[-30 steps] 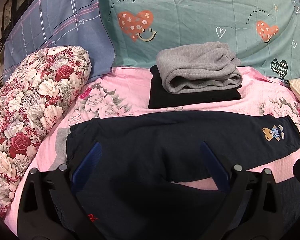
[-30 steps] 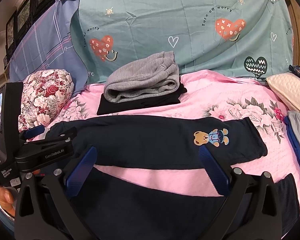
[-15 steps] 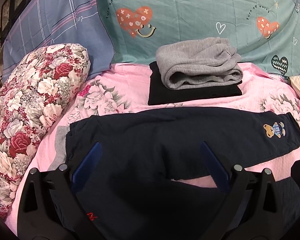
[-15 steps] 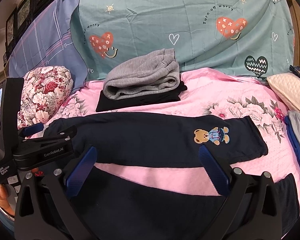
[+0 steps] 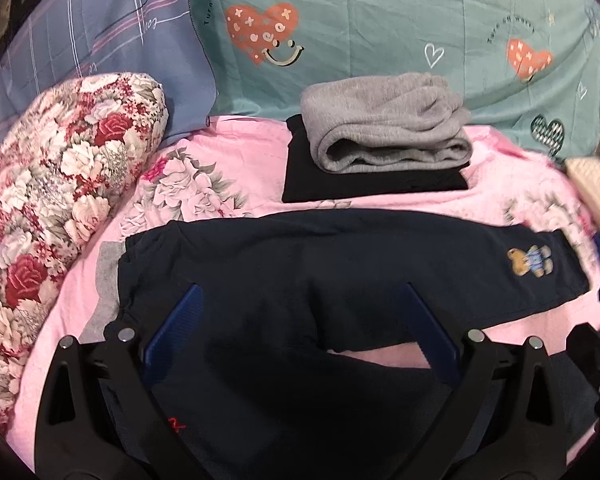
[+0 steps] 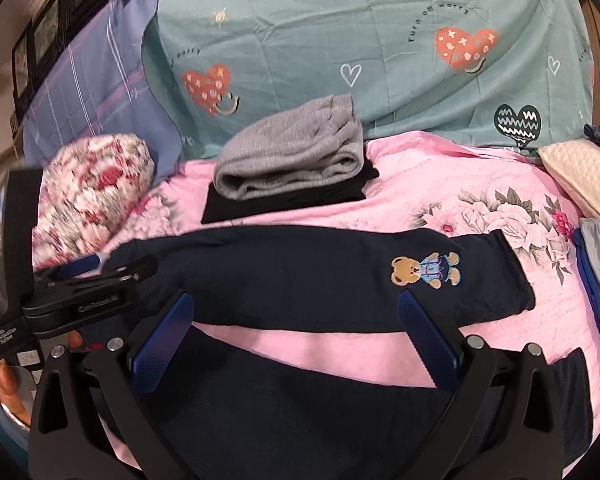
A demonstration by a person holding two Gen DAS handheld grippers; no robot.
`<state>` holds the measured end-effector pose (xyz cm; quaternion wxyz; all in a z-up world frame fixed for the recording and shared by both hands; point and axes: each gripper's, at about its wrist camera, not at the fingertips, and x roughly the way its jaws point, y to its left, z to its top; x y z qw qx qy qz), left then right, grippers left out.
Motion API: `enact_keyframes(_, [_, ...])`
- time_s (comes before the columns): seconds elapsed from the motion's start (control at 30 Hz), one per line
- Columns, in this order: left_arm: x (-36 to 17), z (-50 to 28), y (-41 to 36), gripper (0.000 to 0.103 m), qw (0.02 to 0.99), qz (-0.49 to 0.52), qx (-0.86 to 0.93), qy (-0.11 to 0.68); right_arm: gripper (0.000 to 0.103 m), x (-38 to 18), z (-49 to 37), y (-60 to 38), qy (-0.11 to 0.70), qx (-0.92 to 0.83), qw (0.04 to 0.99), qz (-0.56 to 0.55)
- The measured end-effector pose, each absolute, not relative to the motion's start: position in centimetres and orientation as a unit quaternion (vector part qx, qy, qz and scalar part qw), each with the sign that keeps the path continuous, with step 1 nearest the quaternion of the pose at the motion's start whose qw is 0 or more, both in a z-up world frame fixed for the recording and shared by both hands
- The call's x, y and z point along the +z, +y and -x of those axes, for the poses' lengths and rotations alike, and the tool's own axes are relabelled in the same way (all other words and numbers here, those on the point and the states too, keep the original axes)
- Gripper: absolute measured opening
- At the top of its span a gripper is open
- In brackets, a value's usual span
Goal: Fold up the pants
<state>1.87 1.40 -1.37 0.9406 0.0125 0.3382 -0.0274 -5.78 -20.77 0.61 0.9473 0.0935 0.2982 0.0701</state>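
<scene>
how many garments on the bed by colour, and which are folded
dark navy pants, spread flat, bear patch on one leg: 1
grey folded garment: 1
black folded garment, under the grey one: 1
total: 3 garments, 2 folded

Further fabric at the right edge is too cropped to count.

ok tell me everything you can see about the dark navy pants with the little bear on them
The navy pants lie unfolded on the pink floral bedspread, waistband to the left, legs spread apart toward the right with a wedge of pink showing between them. The fabric looks soft and matte. A bear patch sits near the far leg's cuff. A small red mark shows near the waist. Both open grippers hover over the near leg, not gripping.
</scene>
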Motion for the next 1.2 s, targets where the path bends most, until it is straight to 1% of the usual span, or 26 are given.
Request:
enact_keyframes(0.07, [-0.5,-1.0,3.1,0.1,0.938,0.011,-0.05,0.343,0.102,1.9,7.3,-23.6,0.299,0.072,0.946,-0.106])
enact_keyframes(0.17, [-0.6,0.6,5.9,0.1,0.931,-0.002,-0.05,0.36,0.102,2.2,10.2,-29.7,0.32,0.046,0.939,-0.12])
enact_keyframes(0.3, [-1.7,3.4,10.5,0.1,0.925,-0.05,-0.01,0.377,0.102,0.2,15.0,-37.9,0.368,-0.057,0.923,-0.097])
enact_keyframes(0.37, [-2.1,4.8,13.7,0.1,0.917,-0.055,0.014,0.394,0.102,-2.1,17.4,-42.0,0.405,-0.096,0.9,-0.128])
enact_keyframes(0.47, [-2.8,6.4,18.1,0.1,0.907,-0.006,0.026,0.419,0.102,-5.3,19.5,-45.6,0.442,-0.111,0.868,-0.197])
enact_keyframes(0.57, [-4.4,7.4,21.5,0.1,0.887,0.061,0.027,0.457,0.102,-7.3,19.7,-46.7,0.447,-0.089,0.856,-0.243])
enact_keyframes(0.7, [-6.8,8.4,23.2,0.1,0.867,0.105,0.028,0.487,0.102,-9.3,18.1,-46.4,0.464,-0.052,0.832,-0.299])
enact_keyframes(0.77, [-7.7,8.7,23.7,0.1,0.858,0.127,0.024,0.496,0.1,-9.4,17.8,-45.8,0.464,-0.04,0.835,-0.293])
enact_keyframes(0.83, [-8.4,8.6,23.9,0.1,0.851,0.142,0.024,0.504,0.095,-9.1,17.8,-44.7,0.466,-0.038,0.844,-0.264])
enact_keyframes(0.87, [-8.8,8.4,24.0,0.1,0.847,0.152,0.021,0.509,0.089,-9.2,17.7,-44.6,0.465,-0.042,0.847,-0.253])
enact_keyframes(0.9, [-9.1,8.2,24.2,0.1,0.844,0.16,0.019,0.512,0.077,-9.1,17.9,-44.3,0.466,-0.052,0.852,-0.233])
enact_keyframes(0.93, [-9.4,8.0,24.4,0.1,0.841,0.167,0.019,0.514,0.069,-9.2,18.0,-44.5,0.465,-0.064,0.856,-0.219])
enact_keyframes(0.97, [-9.5,7.7,24.4,0.1,0.843,0.172,0.019,0.509,0.058,-9.4,18.0,-44.9,0.463,-0.069,0.857,-0.216])
enact_keyframes(1.0, [-9.6,7.4,24.4,0.1,0.843,0.179,0.014,0.506,0.041,-9.5,18.4,-45.5,0.459,-0.072,0.857,-0.225])
enact_keyframes(1.03, [-9.7,7.1,24.5,0.101,0.843,0.189,0.009,0.504,0.019,-9.6,18.6,-46.1,0.449,-0.053,0.857,-0.248])
enact_keyframes(1.07, [-9.7,6.7,24.4,0.101,0.841,0.196,0.006,0.503,0.006,-9.7,18.7,-46.5,0.447,-0.036,0.853,-0.268])
enact_keyframes(1.13, [-9.8,5.9,23.9,0.101,0.84,0.202,0.002,0.504,0.006,-9.7,18.6,-46.4,0.451,-0.038,0.852,-0.265])
enact_keyframes(1.17, [-9.8,5.5,23.6,0.101,0.838,0.205,-0.002,0.505,0.012,-9.6,18.4,-46.1,0.455,-0.035,0.852,-0.257])
enact_keyframes(1.2, [-9.8,5.1,23.5,0.101,0.837,0.208,-0.003,0.506,0.032,-9.5,18.3,-45.9,0.458,-0.037,0.851,-0.254])
